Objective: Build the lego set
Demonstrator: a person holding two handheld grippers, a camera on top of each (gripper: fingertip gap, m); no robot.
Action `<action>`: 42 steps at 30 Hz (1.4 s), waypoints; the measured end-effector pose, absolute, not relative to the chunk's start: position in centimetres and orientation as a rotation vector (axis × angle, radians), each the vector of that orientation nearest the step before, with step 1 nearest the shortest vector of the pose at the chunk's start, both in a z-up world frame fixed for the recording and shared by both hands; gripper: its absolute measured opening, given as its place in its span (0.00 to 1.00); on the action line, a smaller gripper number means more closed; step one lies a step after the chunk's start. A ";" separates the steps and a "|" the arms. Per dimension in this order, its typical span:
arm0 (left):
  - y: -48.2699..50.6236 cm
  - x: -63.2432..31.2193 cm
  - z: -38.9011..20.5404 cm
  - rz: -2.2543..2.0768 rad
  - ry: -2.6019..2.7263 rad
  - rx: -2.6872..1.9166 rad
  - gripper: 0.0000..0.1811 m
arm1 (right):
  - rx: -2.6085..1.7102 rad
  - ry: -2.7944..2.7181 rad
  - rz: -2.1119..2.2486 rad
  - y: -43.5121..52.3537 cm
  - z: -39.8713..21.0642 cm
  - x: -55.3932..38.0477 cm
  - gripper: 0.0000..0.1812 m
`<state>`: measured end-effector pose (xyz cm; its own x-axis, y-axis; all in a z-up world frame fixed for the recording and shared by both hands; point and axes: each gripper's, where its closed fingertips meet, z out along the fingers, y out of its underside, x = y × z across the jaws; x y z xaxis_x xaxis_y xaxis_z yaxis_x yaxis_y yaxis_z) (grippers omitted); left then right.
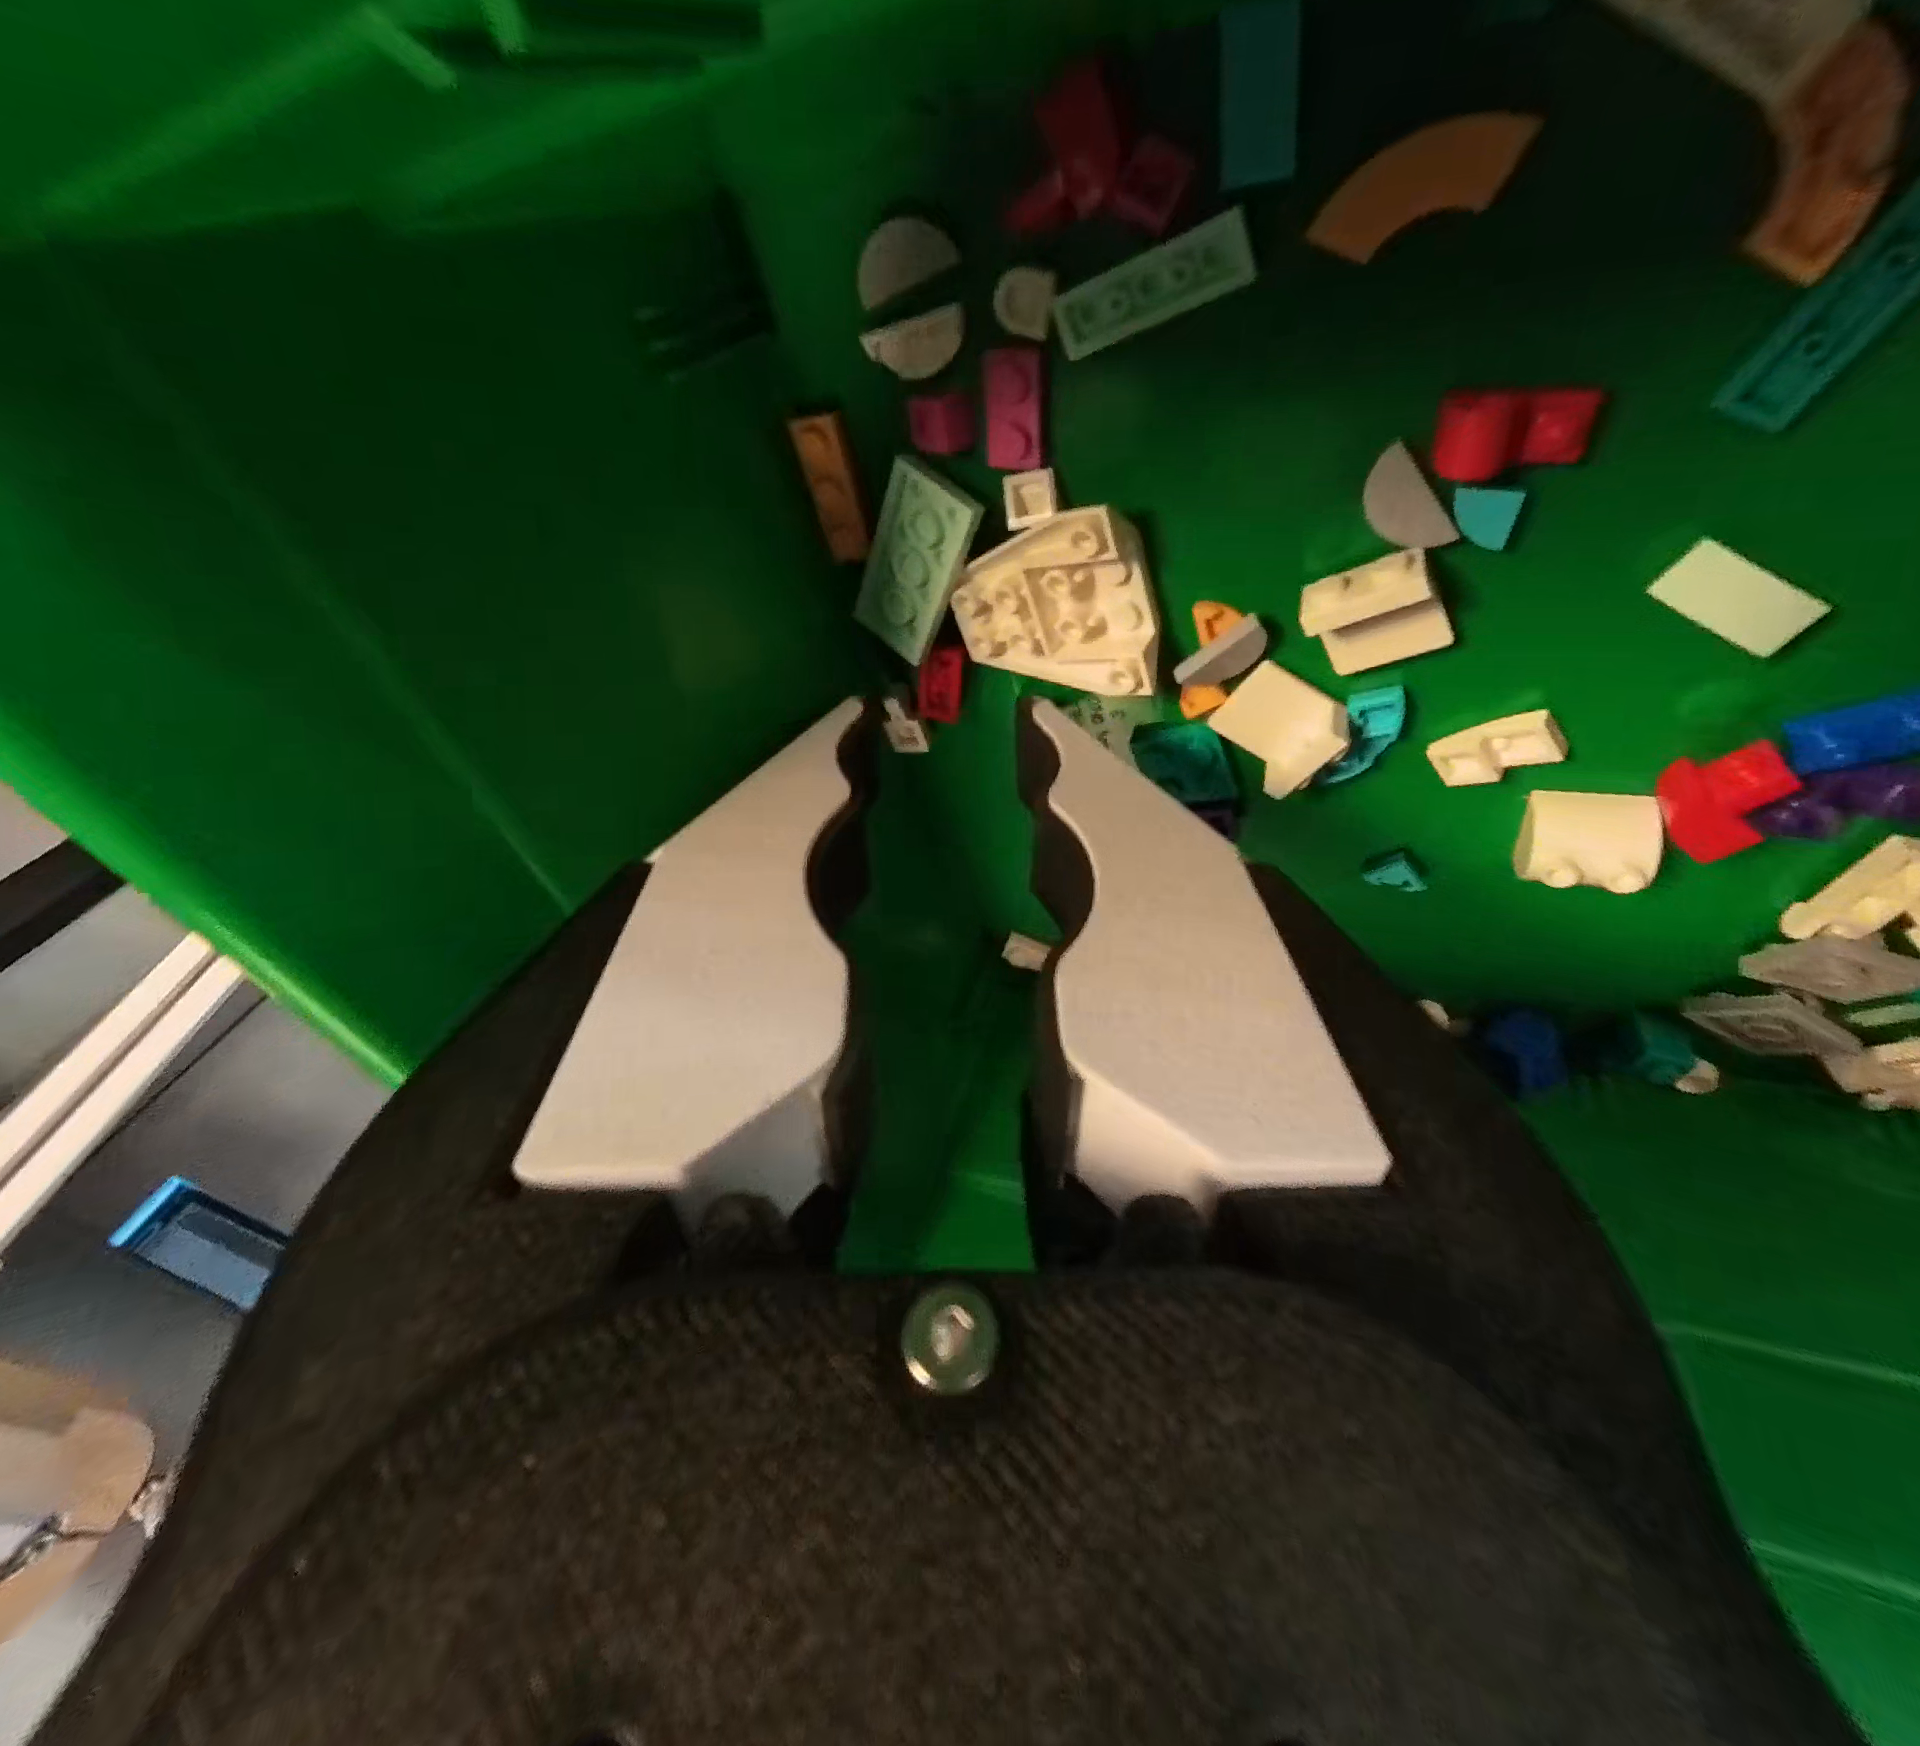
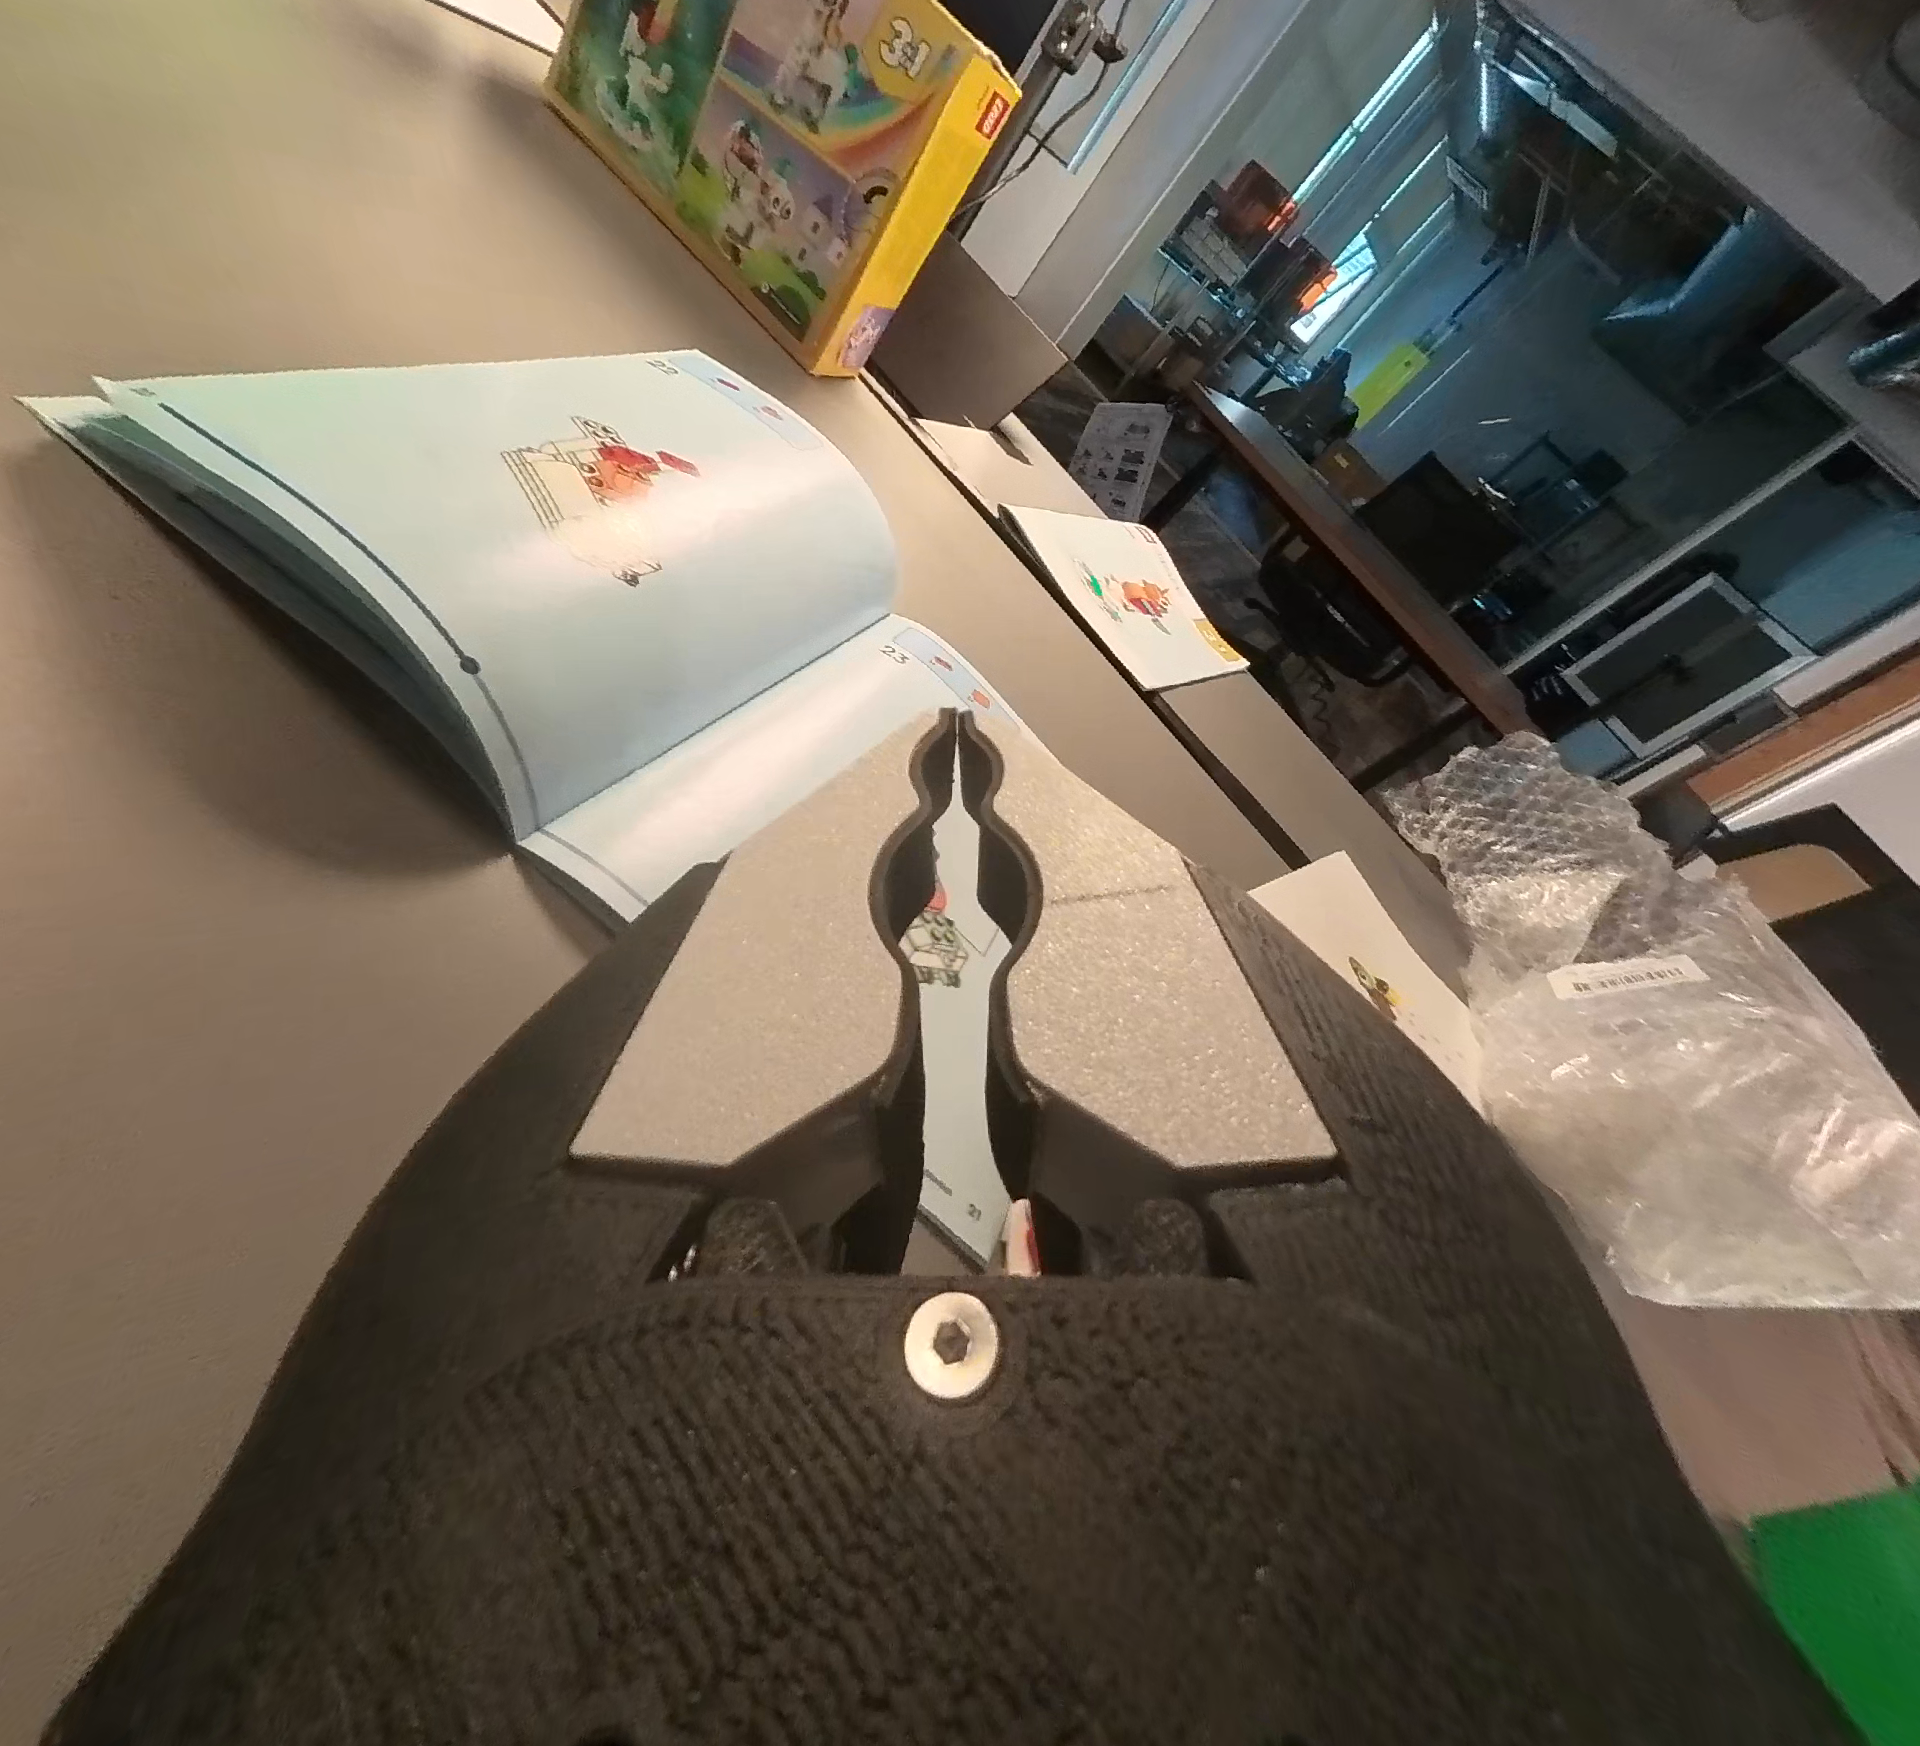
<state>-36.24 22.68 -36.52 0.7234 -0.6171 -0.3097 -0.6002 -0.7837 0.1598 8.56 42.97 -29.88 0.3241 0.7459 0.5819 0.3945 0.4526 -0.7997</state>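
I think the build is only partly done. My left gripper [image 1: 945,720] hangs over a green bin [image 1: 364,553] full of loose lego pieces [image 1: 1299,553], and its jaws are apart with nothing in them. Just past the tips lies a white built-up wedge [image 1: 1060,610], a few bricks already stuck together. Most bricks are loose, so lots is left to do.

My right gripper [image 2: 956,725] is far from the bricks. Its jaws are together and empty, above the open instruction booklet [image 2: 582,543] on the grey desk [image 2: 208,190]. The page shows a half-made animal (so that may be about where I am).

The bricks are hard, shiny plastic: flat plates with round bumps, curved orange bits, half circles, a smooth pale tile. The booklet pages are glossy and bend upward. The yellow cardboard box [image 2: 790,107] stands behind it, and crinkly bubble wrap [image 2: 1642,1021] lies to the right
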 end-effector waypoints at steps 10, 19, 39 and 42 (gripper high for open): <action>22.6 -36.5 -36.7 -0.409 -0.916 2.865 0.09 | -1.120 -1.317 0.297 42.5 -29.9 8.3 0.00; 20.8 -34.6 -36.2 -0.114 -0.815 2.898 0.12 | -1.057 -1.374 0.247 41.5 -30.1 7.8 0.00; 21.3 -34.9 -36.7 -0.049 -0.592 3.085 0.04 | -0.926 -1.454 0.144 39.9 -30.3 7.1 0.00; 22.7 -33.8 -34.6 -0.066 -0.572 3.263 0.03 | -0.920 -1.445 0.158 39.7 -30.1 7.1 0.00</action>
<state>-33.80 22.70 -34.62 0.9401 -0.3339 -0.0683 -0.3407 -0.9262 -0.1617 7.14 39.69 -30.11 0.1796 0.6067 0.7744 0.4253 0.6620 -0.6172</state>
